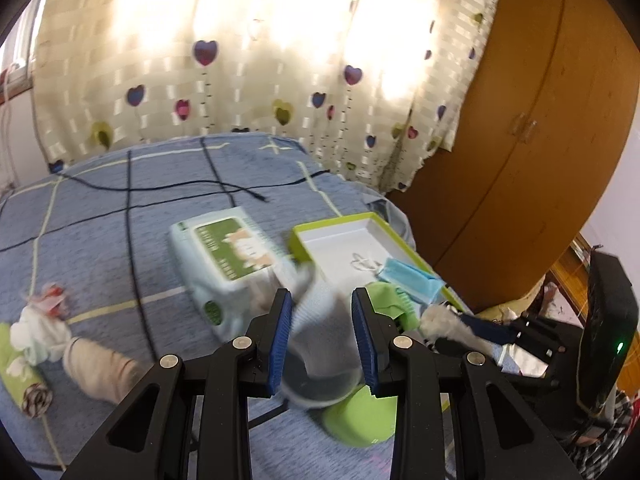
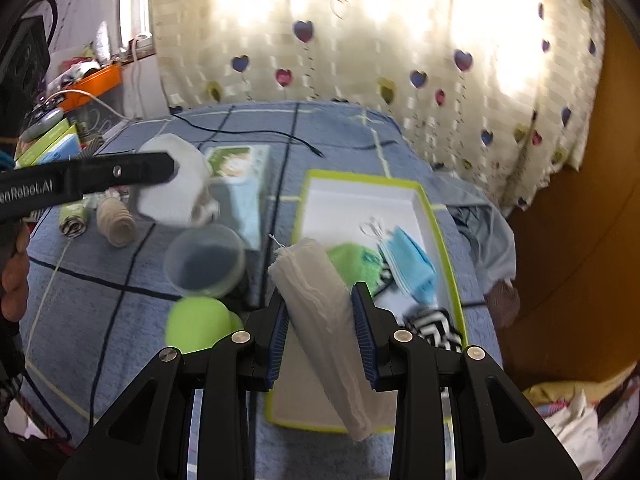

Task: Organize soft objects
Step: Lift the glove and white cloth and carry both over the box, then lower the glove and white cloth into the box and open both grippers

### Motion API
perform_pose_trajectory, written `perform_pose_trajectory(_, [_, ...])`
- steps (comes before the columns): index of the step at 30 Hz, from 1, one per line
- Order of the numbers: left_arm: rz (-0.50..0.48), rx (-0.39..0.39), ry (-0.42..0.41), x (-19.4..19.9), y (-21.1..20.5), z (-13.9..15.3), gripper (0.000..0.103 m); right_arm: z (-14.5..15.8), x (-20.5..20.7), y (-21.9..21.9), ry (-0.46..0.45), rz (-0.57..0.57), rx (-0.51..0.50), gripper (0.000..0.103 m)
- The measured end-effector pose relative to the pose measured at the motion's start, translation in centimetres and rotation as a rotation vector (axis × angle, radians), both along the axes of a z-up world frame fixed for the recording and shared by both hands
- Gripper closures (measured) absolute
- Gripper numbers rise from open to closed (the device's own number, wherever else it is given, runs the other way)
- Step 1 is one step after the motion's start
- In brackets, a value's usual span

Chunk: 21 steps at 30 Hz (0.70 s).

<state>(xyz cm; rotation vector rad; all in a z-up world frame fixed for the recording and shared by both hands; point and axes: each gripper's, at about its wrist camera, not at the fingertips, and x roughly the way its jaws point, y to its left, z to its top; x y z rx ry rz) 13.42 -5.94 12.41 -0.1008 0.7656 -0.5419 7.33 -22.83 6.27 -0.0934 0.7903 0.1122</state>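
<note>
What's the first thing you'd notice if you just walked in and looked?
Both grippers are carrying soft things above the blue bed: the left gripper squeezes a pale grey sock, the right gripper a rolled beige cloth. Just beyond them sits a green-rimmed white tray with a blue face mask inside.

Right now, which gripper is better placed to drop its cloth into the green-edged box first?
Right, probably. The right gripper holds its beige rolled cloth right at the green-edged box. The left gripper holds a pale sock above the clear cup, beside the box.
</note>
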Motion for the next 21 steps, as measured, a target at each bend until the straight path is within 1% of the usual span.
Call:
perform_pose_trajectory(5, [-0.044,0.006,-0.016,0.7,-2.5,0.3,0.074,-1.4,-0.1,-1.1,0.036,-0.020,0.011,0.070])
perform_pose_trajectory(10, [-0.072,0.028,0.000,1.3,-4.3,-0.3,0.075,-2.4,0.0,-1.9,0.056,-0.035,0.027,0.070])
perform_pose_trajectory(12, [-0.076,0.040,0.003,1.4,-4.8,-0.5,0.078,-2.7,0.0,-2.1,0.060,-0.036,0.031,0.070])
perform_pose_trajectory(16, [-0.069,0.066,0.005,1.0,-4.4,-0.6,0.079,-2.9,-0.2,-2.2,0.055,-0.036,0.043,0.070])
perform_pose_trajectory(18, [-0.057,0.056,0.002,0.8,-3.8,-0.4,0.078,-3.1,0.0,-2.1,0.058,-0.034,0.044,0.070])
perform_pose_trajectory(20, [-0.031,0.064,0.000,0.4,-3.2,-0.3,0.072,-3.5,0.2,-1.9,0.071,-0.032,0.042,0.070])
perform_pose_trajectory(21, [-0.023,0.070,-0.001,0.2,-3.1,-0.4,0.061,-3.8,0.2,-1.7,0.076,-0.027,0.042,0.070])
